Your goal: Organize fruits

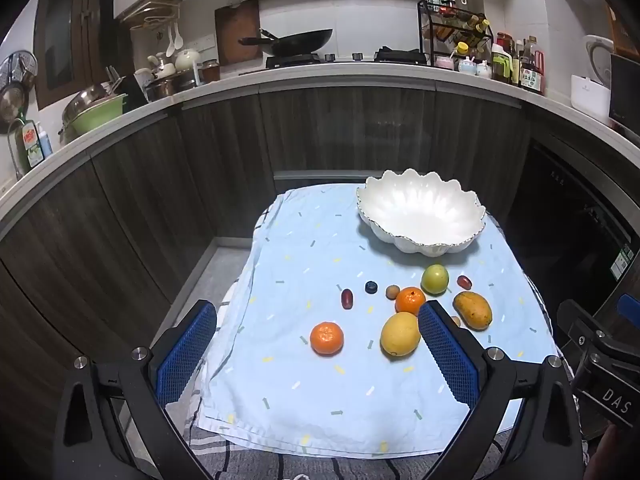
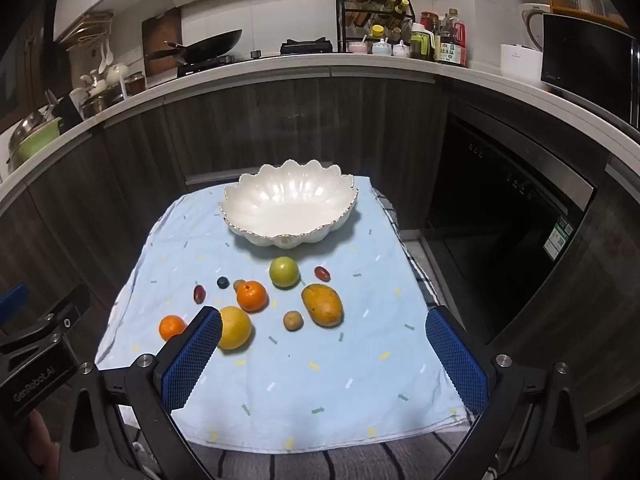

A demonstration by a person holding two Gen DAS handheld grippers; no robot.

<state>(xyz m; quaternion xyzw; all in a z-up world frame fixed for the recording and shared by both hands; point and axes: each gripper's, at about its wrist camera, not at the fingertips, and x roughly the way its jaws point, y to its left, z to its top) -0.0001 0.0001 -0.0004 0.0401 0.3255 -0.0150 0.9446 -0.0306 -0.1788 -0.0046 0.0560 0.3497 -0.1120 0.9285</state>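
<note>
Left wrist view shows the left gripper [image 1: 316, 344] with its blue ribbed fingers [image 1: 448, 356] spread wide apart and nothing between the pads, hanging above the near edge of a pale blue cloth with coloured dashes [image 1: 304, 408]. Between the fingers lies a small orange mandarin [image 1: 327, 338], and a round yellow citrus fruit [image 1: 400, 334] sits just beside the right-hand finger, partly behind it. Beyond the fingertips are a second orange mandarin [image 1: 410, 301], a green round fruit [image 1: 435, 279], a yellow-orange mango [image 1: 473, 310], a dark blueberry [image 1: 371, 287] and two dark red grape-like fruits [image 1: 347, 299]. Further off stands the empty white scalloped porcelain bowl [image 1: 416, 236]. Right wrist view shows the right gripper [image 2: 324, 350] equally wide open and empty, with the mango and a small brown round fruit [image 2: 293, 320] ahead between its fingers, and the yellow citrus touching the left-hand finger's outline.
</note>
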